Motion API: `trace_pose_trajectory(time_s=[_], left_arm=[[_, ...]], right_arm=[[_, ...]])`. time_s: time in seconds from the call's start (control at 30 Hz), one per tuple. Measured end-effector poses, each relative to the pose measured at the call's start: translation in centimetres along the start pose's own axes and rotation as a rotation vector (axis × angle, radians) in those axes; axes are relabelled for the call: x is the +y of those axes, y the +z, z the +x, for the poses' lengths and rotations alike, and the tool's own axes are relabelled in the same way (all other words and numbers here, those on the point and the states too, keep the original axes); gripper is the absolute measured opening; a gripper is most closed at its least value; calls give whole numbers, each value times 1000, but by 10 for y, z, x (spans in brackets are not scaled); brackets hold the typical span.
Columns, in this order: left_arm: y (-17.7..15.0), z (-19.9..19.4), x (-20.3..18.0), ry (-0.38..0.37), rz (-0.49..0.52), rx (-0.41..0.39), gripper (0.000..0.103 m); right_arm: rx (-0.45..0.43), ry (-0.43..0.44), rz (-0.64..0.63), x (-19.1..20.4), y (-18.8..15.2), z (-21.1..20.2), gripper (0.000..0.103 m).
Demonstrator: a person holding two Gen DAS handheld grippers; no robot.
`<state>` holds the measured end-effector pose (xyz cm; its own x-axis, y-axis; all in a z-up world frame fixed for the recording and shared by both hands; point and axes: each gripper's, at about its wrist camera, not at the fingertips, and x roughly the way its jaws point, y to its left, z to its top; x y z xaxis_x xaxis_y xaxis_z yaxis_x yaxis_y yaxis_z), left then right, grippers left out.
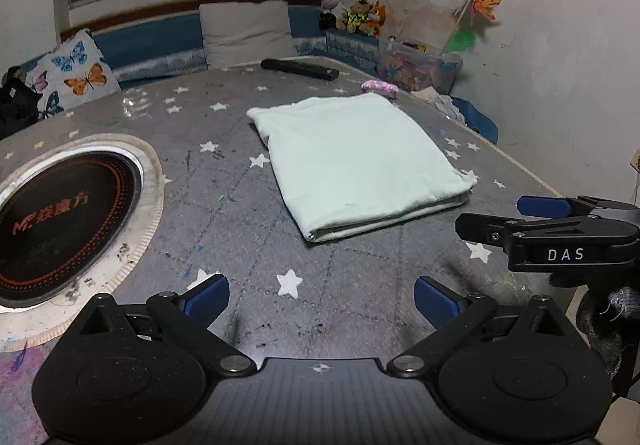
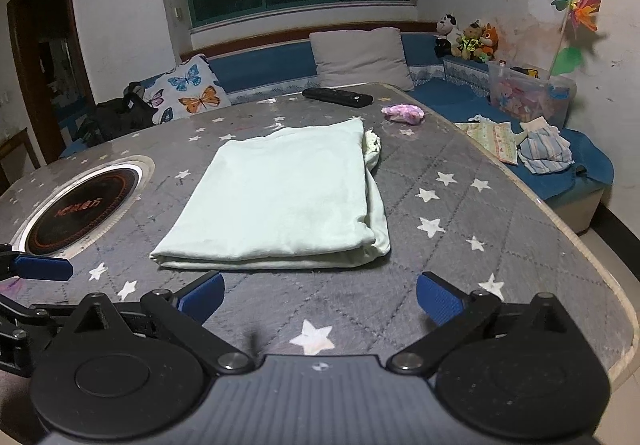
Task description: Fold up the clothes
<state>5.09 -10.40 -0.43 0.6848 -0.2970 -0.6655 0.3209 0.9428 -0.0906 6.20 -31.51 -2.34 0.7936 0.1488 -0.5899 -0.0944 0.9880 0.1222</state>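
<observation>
Nearest the near edge of the table (image 2: 520, 229), the left gripper (image 1: 322, 299) and the right gripper (image 2: 320, 297) hover side by side over the star-patterned grey cover, each with its blue-padded jaws spread wide and nothing between them. In the left wrist view the right gripper's side shows at the right edge, with a grey-gloved hand (image 1: 608, 313) below it. Just beyond the fingertips lies the pale green garment (image 2: 288, 197), folded into a flat rectangle near the middle of the table, its thick folded edge facing the near edge and some loose fabric bunched at its far right corner. Toward the left edge a round black cooktop (image 1: 60, 225) is set into the table. Near the far edge lie a black remote (image 2: 338, 96) and a small pink item (image 2: 403, 113). Past the table, a blue bench holds a butterfly pillow (image 2: 192, 89), a grey cushion (image 2: 360, 55) and plush toys (image 2: 468, 37).
</observation>
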Motion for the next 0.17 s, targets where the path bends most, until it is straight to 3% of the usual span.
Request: trace_pose_trajectory(time_s=[0.17], left_arm=[[-3,-5,2,16,-3,-1,103]], right_arm=[[-8,1,-5,4,-2,-5,103]])
